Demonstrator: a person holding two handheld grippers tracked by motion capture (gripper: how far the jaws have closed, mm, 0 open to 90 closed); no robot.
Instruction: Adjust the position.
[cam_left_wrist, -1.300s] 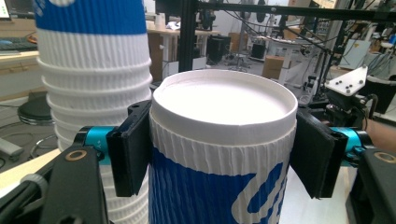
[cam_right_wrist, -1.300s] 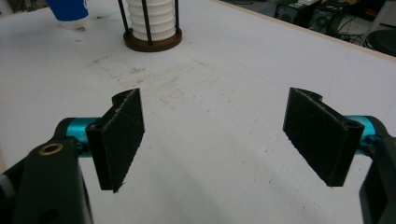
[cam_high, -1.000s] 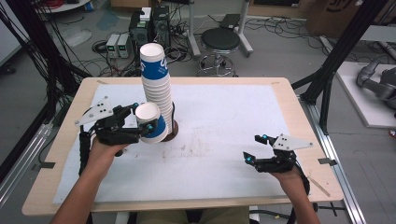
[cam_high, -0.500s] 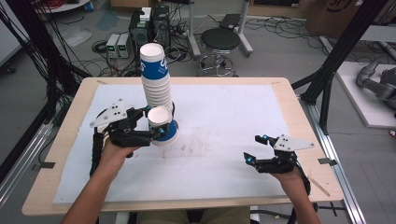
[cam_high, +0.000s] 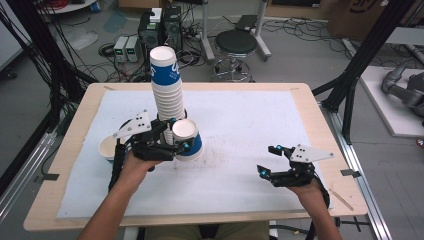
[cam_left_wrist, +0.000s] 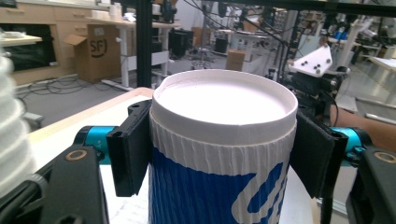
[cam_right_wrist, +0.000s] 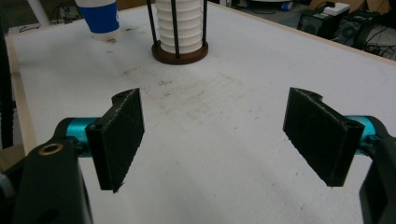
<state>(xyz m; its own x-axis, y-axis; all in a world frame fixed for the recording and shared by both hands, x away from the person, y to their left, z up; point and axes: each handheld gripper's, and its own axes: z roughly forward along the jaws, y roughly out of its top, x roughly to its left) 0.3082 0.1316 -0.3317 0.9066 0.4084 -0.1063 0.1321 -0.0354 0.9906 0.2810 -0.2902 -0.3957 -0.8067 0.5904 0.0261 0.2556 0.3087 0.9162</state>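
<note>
High view: left tool (cam_high: 176, 142) clamped on one blue-and-white ribbed paper cup (cam_high: 188, 139), jaws on either side just below the rim. Cup sits at about 5 o'clock from the tall stack of nested paper cups (cam_high: 167, 95), close beside it, upright with a slight tilt. Can't tell whether its base touches the white mat on the counter (cam_high: 300, 100) or hangs just above.

Left gripper view: cup (cam_left_wrist: 219, 154) is empty, clean white inside, both pads flat on the ribbed sleeve.

Right tool (cam_high: 267, 161) is idle, jaws wide apart, nothing between them, parked well apart at roughly 4 o'clock from the stack. Right gripper view shows the stack (cam_right_wrist: 180, 23) standing in a round brown base with thin black guide rods (cam_right_wrist: 180, 51).

Progress, my read: one cup is separated from the stack and in hand; set-down and release not done. Another white paper cup (cam_high: 106, 148) already stands at about 8 o'clock from the stack, interior looks empty, partly hidden by the left tool. Most of the stack remains, so the job looks early.
</note>
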